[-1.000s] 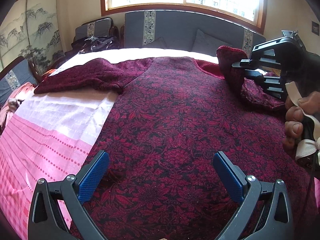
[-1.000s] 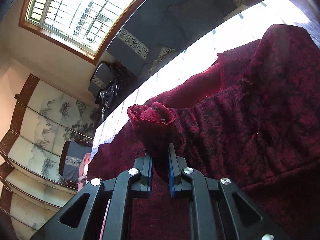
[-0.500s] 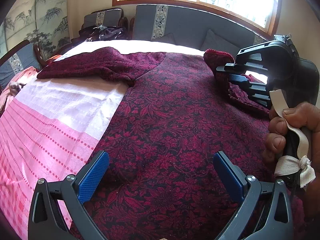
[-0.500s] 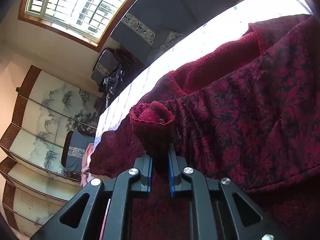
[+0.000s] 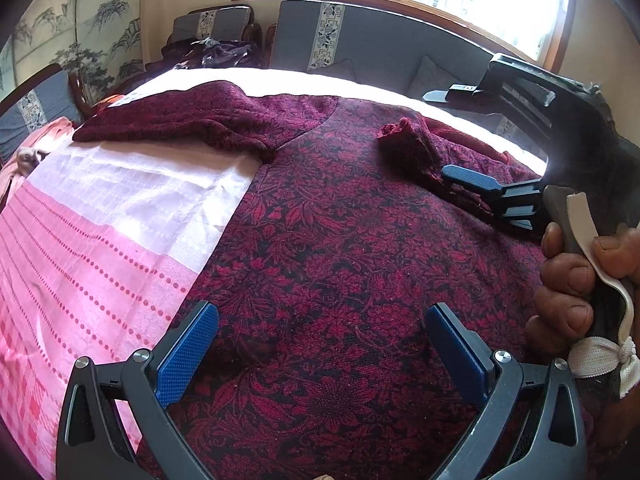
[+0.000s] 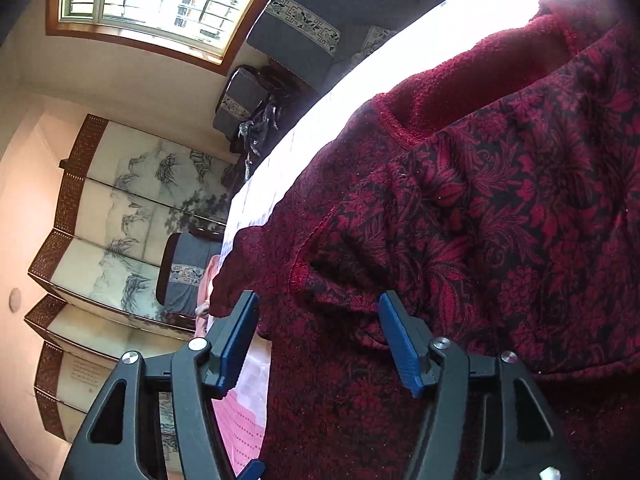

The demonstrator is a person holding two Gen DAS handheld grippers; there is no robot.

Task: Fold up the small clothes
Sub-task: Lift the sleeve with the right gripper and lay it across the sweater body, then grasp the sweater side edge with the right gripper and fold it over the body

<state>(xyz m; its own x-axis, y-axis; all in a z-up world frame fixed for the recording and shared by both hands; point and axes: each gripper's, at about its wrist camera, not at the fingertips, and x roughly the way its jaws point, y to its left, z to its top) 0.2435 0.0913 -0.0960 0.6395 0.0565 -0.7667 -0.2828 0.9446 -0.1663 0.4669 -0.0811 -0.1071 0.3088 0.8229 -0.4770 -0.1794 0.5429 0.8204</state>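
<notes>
A dark red floral top (image 5: 340,260) lies spread flat on the bed, its left sleeve (image 5: 180,116) stretched out over the sheet. Its other sleeve is folded inward, and the cuff (image 5: 404,136) rests on the chest. My right gripper (image 5: 436,134) sits just behind that cuff with its jaws opening. In the right wrist view the cuff (image 6: 320,272) lies loose just ahead of the gripper (image 6: 317,297), and the pads do not press it. My left gripper (image 5: 322,312) hovers open over the top's lower body, holding nothing.
A pink and white sheet (image 5: 100,220) covers the bed. Behind it stand a grey cushioned bench (image 5: 380,48) under the window and a chair piled with dark clothes (image 5: 216,46). A painted folding screen (image 6: 120,220) stands at the left. A hand (image 5: 572,280) grips the right gripper's handle.
The right gripper carried the cuff inward and down onto the chest, then opened and let it go. The left gripper stayed open and tilted slightly.
</notes>
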